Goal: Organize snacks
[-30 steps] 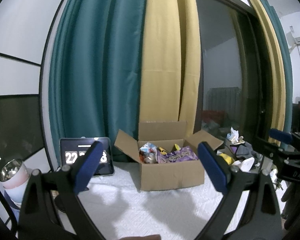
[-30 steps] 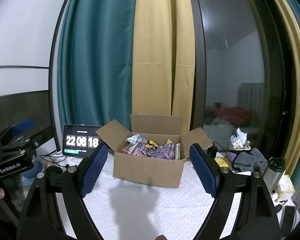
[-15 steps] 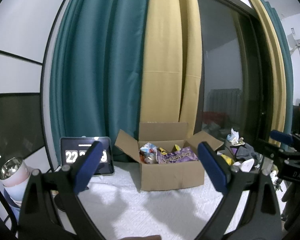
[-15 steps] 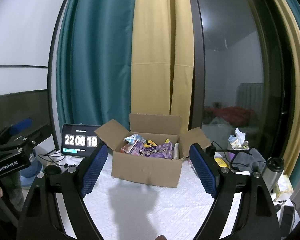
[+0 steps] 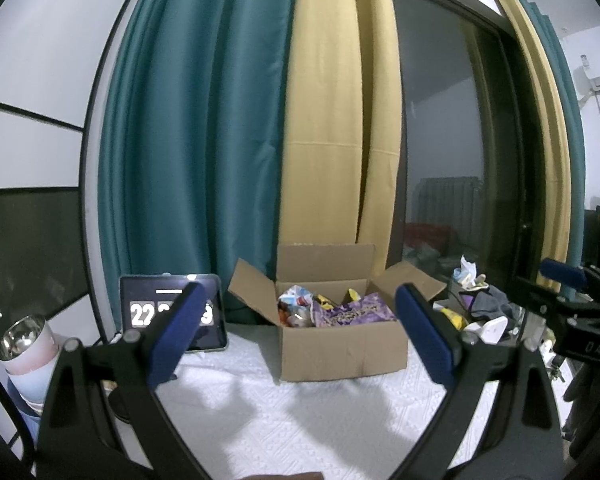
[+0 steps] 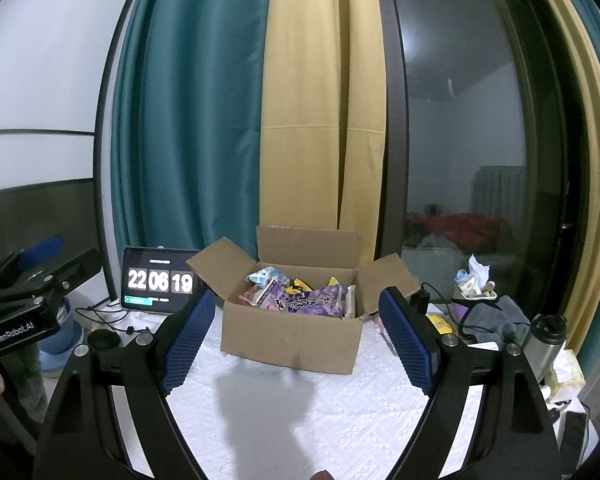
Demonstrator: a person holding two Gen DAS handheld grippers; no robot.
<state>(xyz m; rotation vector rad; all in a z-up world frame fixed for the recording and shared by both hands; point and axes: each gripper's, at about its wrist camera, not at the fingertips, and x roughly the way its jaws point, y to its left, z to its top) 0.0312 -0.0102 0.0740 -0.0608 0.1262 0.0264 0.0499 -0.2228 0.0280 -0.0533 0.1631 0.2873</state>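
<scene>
An open cardboard box (image 5: 342,346) stands on the white tablecloth, also in the right wrist view (image 6: 292,338). It holds several snack packs, with a purple bag (image 5: 354,312) (image 6: 304,300) on top and a light blue pack (image 6: 264,276) at the back left. My left gripper (image 5: 300,332) is open and empty, in front of the box. My right gripper (image 6: 296,330) is open and empty, also short of the box. The right gripper (image 5: 580,312) shows at the right edge of the left wrist view, and the left gripper (image 6: 24,296) shows at the left edge of the right wrist view.
A tablet clock (image 6: 160,282) stands left of the box. A pink cup (image 5: 24,340) sits at far left. Clutter, a grey cloth (image 6: 496,320) and a steel flask (image 6: 546,340) lie to the right. Curtains and a dark window are behind.
Both views have barely shifted; the clock has ticked from 18 to 19. Both grippers remain open and empty.
</scene>
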